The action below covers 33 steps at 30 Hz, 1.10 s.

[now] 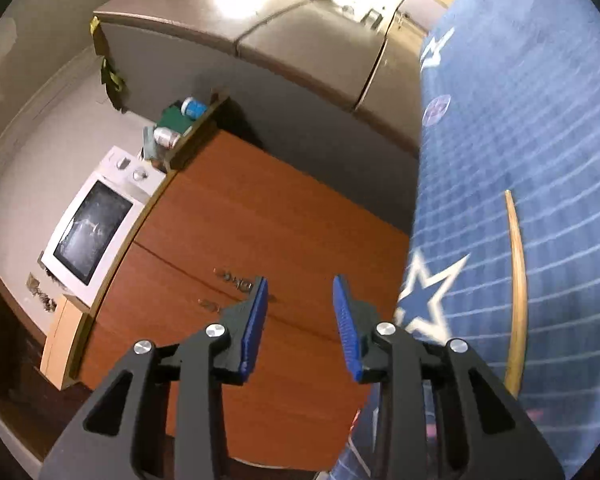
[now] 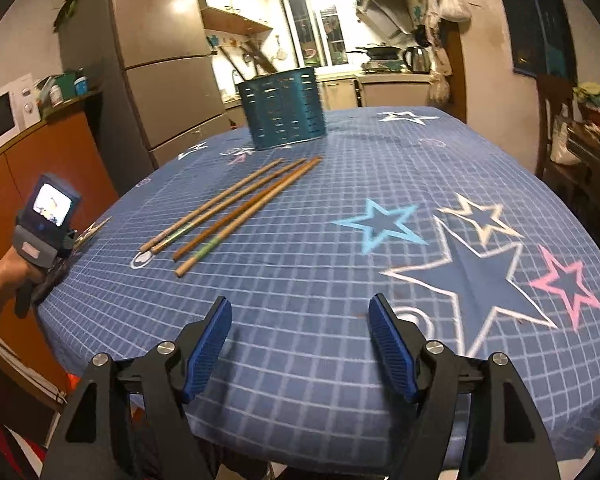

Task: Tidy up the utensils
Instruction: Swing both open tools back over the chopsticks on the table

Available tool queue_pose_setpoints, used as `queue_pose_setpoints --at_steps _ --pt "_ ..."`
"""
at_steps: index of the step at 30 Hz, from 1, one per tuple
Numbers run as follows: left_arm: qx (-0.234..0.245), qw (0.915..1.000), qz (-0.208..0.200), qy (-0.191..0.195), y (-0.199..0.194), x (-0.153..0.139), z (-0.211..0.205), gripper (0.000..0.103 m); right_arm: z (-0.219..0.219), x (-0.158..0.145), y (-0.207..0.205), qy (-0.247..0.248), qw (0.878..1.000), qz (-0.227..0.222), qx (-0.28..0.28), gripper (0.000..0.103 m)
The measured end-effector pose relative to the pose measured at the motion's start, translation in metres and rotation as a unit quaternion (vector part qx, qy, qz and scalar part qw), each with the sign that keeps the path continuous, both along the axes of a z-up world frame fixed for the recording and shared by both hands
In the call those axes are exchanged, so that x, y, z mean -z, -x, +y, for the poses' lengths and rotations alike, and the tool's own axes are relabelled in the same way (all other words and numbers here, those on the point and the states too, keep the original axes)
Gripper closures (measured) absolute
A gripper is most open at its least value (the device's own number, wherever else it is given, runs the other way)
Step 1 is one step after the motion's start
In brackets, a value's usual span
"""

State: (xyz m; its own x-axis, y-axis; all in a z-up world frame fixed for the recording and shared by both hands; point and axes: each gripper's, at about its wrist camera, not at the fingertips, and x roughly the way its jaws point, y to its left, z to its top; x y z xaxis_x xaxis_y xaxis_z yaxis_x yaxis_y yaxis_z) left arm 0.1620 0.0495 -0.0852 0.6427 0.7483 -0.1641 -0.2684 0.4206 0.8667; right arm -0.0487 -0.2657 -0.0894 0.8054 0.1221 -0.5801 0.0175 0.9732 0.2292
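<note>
Several wooden chopsticks (image 2: 236, 208) lie side by side on the blue star-patterned tablecloth (image 2: 340, 264), pointing toward a teal perforated utensil holder (image 2: 282, 109) standing upright at the table's far side. My right gripper (image 2: 300, 344) is open and empty, hovering over the near table edge, short of the chopsticks. My left gripper (image 1: 300, 328) is open and empty, tilted, beside the table's left edge; one chopstick (image 1: 516, 280) shows to its right. The left gripper's body (image 2: 46, 224) shows at the table's left edge in the right wrist view.
An orange-brown cabinet (image 1: 236, 248) with a white microwave (image 1: 96, 224) stands left of the table, next to a grey fridge (image 2: 168, 64). A dark chair (image 2: 556, 120) and a cluttered side table stand at the right. A kitchen counter lies behind.
</note>
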Motion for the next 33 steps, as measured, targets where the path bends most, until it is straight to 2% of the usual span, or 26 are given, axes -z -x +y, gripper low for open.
queue_pose_setpoints --at_steps 3,8,11,15,17,19,21,23,24,26,28,31,33 --pt "0.036 0.9992 -0.011 0.013 0.008 -0.009 -0.025 0.07 -0.007 0.004 0.002 -0.014 1.0 0.0 0.007 0.028" --pt "0.116 0.9923 -0.01 0.042 0.005 -0.02 -0.09 0.07 -0.006 0.004 0.002 -0.016 1.0 -0.001 0.008 0.028" --pt "0.167 0.9811 0.0 0.098 -0.003 -0.027 -0.128 0.069 -0.003 0.003 -0.001 -0.016 1.0 -0.001 0.007 0.028" --pt "0.205 0.9689 -0.041 0.133 -0.025 -0.036 -0.163 0.068 -0.003 -0.001 0.0 -0.015 1.0 -0.005 0.008 0.028" --pt "0.203 0.9629 -0.067 0.164 -0.03 -0.053 -0.164 0.068 -0.003 -0.007 0.0 -0.009 1.0 -0.013 0.005 0.028" --pt "0.211 0.949 -0.076 0.221 -0.034 -0.072 -0.16 0.067 -0.004 -0.019 -0.004 0.003 1.0 -0.029 -0.005 0.028" --pt "0.212 0.9398 -0.078 0.256 -0.034 -0.083 -0.155 0.048 -0.005 -0.037 -0.013 0.013 0.998 -0.057 -0.019 0.028" --pt "0.219 0.9292 -0.081 0.286 -0.029 -0.088 -0.147 0.039 -0.005 -0.06 -0.026 0.019 0.995 -0.095 -0.032 0.029" --pt "0.221 0.9233 -0.077 0.305 -0.022 -0.088 -0.14 0.038 -0.004 -0.075 -0.037 0.025 0.992 -0.118 -0.041 0.031" --pt "0.226 0.9153 -0.073 0.325 -0.007 -0.087 -0.131 0.038 0.005 -0.105 -0.062 0.059 0.982 -0.168 -0.059 0.035" --pt "0.231 0.9108 -0.076 0.334 0.01 -0.087 -0.118 0.039 0.02 -0.127 -0.091 0.096 0.972 -0.199 -0.085 0.038" --pt "0.231 0.9005 -0.091 0.357 0.035 -0.092 -0.095 0.039 0.059 -0.15 -0.159 0.169 0.951 -0.232 -0.114 0.038" --pt "0.236 0.8949 -0.094 0.367 0.044 -0.094 -0.082 0.039 0.08 -0.155 -0.203 0.192 0.944 -0.234 -0.132 0.038"
